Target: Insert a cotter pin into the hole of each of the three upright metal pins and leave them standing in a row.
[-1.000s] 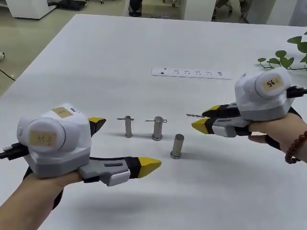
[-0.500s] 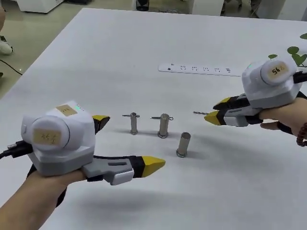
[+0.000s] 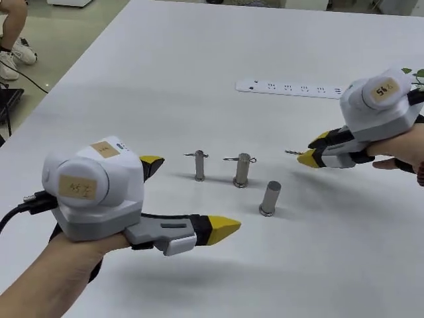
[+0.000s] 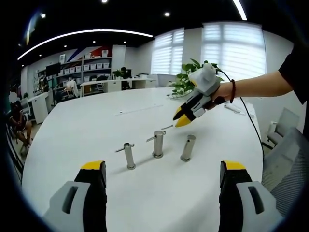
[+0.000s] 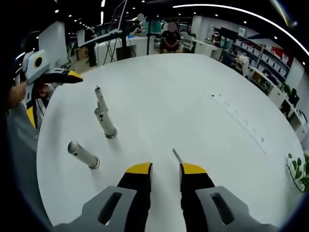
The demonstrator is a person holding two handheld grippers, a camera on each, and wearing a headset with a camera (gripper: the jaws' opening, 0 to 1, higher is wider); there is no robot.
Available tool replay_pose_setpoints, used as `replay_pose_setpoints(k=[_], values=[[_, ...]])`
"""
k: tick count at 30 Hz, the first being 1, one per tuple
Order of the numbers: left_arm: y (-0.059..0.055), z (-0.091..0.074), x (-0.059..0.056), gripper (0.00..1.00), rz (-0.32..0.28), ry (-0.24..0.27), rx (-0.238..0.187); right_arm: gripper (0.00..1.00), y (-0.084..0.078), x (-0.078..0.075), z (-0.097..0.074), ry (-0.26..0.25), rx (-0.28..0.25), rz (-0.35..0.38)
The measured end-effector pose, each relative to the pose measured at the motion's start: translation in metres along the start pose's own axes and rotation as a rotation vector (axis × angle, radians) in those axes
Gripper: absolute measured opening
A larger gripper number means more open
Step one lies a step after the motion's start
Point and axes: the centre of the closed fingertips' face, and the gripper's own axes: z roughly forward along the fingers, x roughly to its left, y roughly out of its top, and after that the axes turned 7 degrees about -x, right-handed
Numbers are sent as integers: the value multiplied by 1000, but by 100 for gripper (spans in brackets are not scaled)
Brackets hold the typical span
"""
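Note:
Three upright metal pins stand on the white table. The left pin (image 3: 199, 165) and the middle pin (image 3: 242, 170) each carry a cotter pin through the top. The third pin (image 3: 269, 198) stands bare, a little nearer me and out of line. My right gripper (image 3: 309, 158) hovers right of the pins, shut on a thin cotter pin (image 3: 292, 152) that points toward them; the cotter pin (image 5: 177, 155) sticks out past the tips. My left gripper (image 3: 189, 195) is open, low at the left, holding nothing. The bare pin (image 4: 188, 147) is right of the two fitted ones.
A white power strip (image 3: 291, 88) lies at the far side of the table. A green plant (image 3: 417, 74) stands at the right edge. A seated person's legs (image 3: 13, 30) show beyond the table's left corner.
The head camera has shifted, sliding the whole scene right. My right gripper with the cotter pin has drawn slightly up and away from the bare pin. The left gripper stays open in place.

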Motion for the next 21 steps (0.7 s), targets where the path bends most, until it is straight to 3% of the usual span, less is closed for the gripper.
replay_pose_setpoints(k=[14,16,21], values=[[-5,3,-4,96,13,-22,16,14,-15,-27,16,-19,34,7],[-5,3,-4,96,13,-23,15,14,-16,-39,20,-23,35,15],[-7,3,-4,95,16,-24,25,13,-20,-39,23,-19,50,27]])
